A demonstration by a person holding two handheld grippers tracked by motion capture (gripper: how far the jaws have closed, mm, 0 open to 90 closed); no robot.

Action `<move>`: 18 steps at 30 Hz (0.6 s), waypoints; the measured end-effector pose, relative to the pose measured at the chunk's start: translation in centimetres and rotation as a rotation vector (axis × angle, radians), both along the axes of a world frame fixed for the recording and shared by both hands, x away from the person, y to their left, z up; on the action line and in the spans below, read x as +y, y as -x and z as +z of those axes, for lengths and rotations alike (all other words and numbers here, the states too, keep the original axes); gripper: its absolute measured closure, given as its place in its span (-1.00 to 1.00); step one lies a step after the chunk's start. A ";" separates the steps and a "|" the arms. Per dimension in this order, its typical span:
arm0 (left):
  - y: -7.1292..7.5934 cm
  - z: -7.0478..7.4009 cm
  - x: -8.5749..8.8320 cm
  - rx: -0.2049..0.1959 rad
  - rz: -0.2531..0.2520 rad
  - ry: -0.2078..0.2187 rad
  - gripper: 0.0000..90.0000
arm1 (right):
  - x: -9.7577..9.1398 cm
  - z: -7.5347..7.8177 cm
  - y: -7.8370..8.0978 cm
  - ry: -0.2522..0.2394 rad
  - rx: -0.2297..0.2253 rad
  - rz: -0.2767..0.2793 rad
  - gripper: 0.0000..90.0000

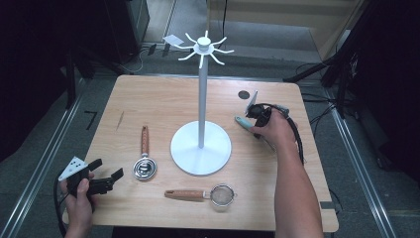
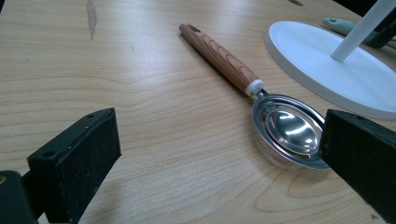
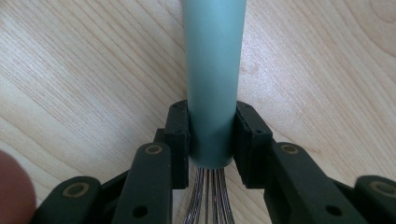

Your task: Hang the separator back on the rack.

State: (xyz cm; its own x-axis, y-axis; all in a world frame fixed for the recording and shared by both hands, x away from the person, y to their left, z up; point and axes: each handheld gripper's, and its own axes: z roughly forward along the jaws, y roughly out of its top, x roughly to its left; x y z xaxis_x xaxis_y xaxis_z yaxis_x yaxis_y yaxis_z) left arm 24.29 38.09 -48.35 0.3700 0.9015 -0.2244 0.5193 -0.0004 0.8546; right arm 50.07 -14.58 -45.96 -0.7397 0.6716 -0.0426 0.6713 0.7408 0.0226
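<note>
A whisk with a pale teal handle (image 3: 214,70) lies on the wooden table (image 1: 163,104), right of a white hook stand (image 1: 201,147). My right gripper (image 3: 212,140) is shut on the handle's lower end, where the steel wires (image 3: 209,198) begin; from above the same handle (image 1: 242,122) pokes out left of that gripper (image 1: 258,116). My left gripper (image 1: 108,173) rests open at the table's front left corner, its jaws wide apart with nothing between them. Ahead of it lies a steel egg separator with a wooden handle (image 2: 280,121), also seen from above (image 1: 144,161).
A small mesh strainer with a wooden handle (image 1: 203,194) lies near the front edge. The stand's round base (image 2: 327,65) sits mid-table, and its pole rises to a ring of hooks (image 1: 204,48). A dark round hole (image 1: 243,94) marks the far right of the tabletop.
</note>
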 end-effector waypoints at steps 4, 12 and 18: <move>0.0 0.0 0.0 0.000 0.000 0.003 -1.00 | -0.1 0.1 0.3 -0.013 -0.015 0.003 0.59; 0.0 0.0 0.0 0.000 0.000 0.003 -1.00 | -0.8 1.7 1.3 -0.085 -0.062 -0.031 0.59; 0.0 0.0 0.0 -0.002 0.002 0.004 -1.00 | -1.6 3.2 2.2 -0.133 -0.100 -0.042 0.59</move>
State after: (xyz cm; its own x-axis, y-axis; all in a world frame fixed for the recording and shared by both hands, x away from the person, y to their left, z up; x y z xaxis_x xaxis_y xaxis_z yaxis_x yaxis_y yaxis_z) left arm 24.27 38.11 -48.35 0.3690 0.9013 -0.2270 0.5177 0.0035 0.8556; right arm 47.86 -16.23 -42.80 -0.7074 0.7064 -0.0238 0.6910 0.6983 0.1867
